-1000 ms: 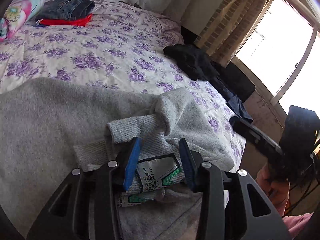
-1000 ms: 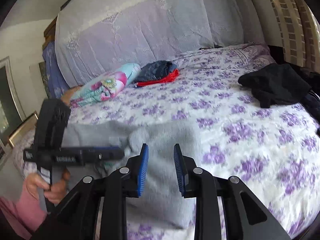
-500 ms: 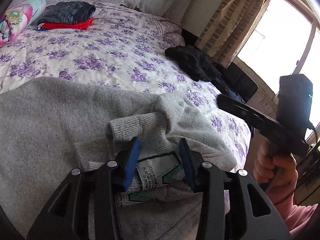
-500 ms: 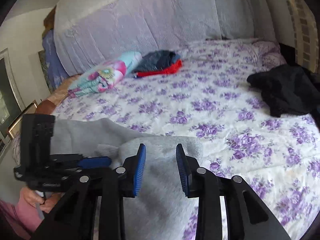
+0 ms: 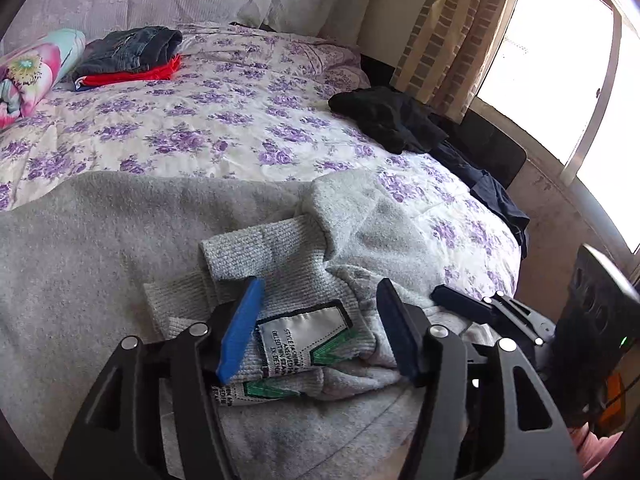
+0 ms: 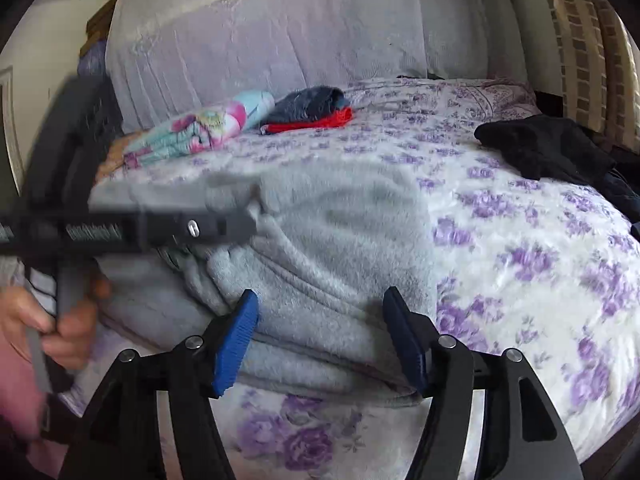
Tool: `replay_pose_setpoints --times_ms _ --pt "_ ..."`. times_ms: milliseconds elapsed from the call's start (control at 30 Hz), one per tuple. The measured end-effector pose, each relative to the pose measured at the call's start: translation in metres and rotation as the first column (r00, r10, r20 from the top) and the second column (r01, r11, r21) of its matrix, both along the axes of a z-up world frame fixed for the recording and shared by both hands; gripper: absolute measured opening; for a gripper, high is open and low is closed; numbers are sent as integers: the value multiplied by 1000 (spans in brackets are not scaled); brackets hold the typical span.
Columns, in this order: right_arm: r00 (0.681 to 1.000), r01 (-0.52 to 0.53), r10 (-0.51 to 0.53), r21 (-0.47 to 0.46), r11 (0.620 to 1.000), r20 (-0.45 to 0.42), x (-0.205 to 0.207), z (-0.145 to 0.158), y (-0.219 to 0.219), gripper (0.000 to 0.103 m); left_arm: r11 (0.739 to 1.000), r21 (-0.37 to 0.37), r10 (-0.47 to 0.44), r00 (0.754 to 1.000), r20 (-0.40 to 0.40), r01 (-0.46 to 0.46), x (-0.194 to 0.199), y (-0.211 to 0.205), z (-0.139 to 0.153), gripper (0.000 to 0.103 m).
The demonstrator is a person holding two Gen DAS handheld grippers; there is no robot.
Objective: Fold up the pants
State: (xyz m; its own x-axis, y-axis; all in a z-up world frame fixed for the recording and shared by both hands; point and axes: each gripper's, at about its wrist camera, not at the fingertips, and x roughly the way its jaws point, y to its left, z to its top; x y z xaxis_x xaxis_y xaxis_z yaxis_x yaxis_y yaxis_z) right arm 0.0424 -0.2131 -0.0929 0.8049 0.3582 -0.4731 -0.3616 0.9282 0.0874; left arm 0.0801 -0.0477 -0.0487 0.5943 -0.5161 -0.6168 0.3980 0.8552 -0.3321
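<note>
since a second ago we have let both sets of tongs spread apart, and the right tongs (image 6: 320, 340) have dropped from above the bed to the edge of the grey pants (image 6: 320, 240).

in the left wrist view, the left tongs (image 5: 316, 328) are opening, their blue pads standing off either side of the ribbed waistband (image 5: 276, 264) and its sewn label (image 5: 300, 340), released rather than pinching. the pants fill the lower and left part of that frame, lying on the bed (image 5: 200, 120) with its purple flowered cover.

in the right wrist view, the right tongs are opening too, the folded grey cloth lying between the pads at the lower centre, the pads not pressing on it. at the left of that frame a person's hand (image 6: 48, 312) grips the handle of the other tool, which is blurred.

toward the upper left of the left wrist view, folded denim on a red garment (image 5: 132, 56) rests beside a flowered roll pillow (image 5: 32, 72). a black garment (image 5: 388, 116) lies at the bed's right edge, near the curtain (image 5: 452, 32) and the bright window (image 5: 560, 60).
</note>
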Motion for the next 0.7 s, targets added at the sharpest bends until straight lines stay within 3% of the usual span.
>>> replay_pose_setpoints --times_ms 100,167,233,300,467,700 --pt "1000 17 -16 -51 999 25 -6 8 9 68 1000 30 7 1000 8 -7 -4 -4 4 67" --pt "999 16 -15 -14 1000 28 -10 17 4 69 999 17 30 1000 -7 -29 -7 1 11 68" --pt "1000 5 -5 15 1000 31 -13 24 1 74 998 7 68 998 2 -68 -13 11 21 83" --pt "999 6 -6 -9 1000 44 -16 28 5 77 989 44 139 989 40 -141 -20 23 31 91" --pt "994 -74 77 -47 996 74 -23 39 35 78 948 134 282 957 71 -290 -32 62 46 93" --pt "972 -218 224 -74 973 76 -31 58 95 82 886 125 442 894 72 -447 -60 135 55 94"
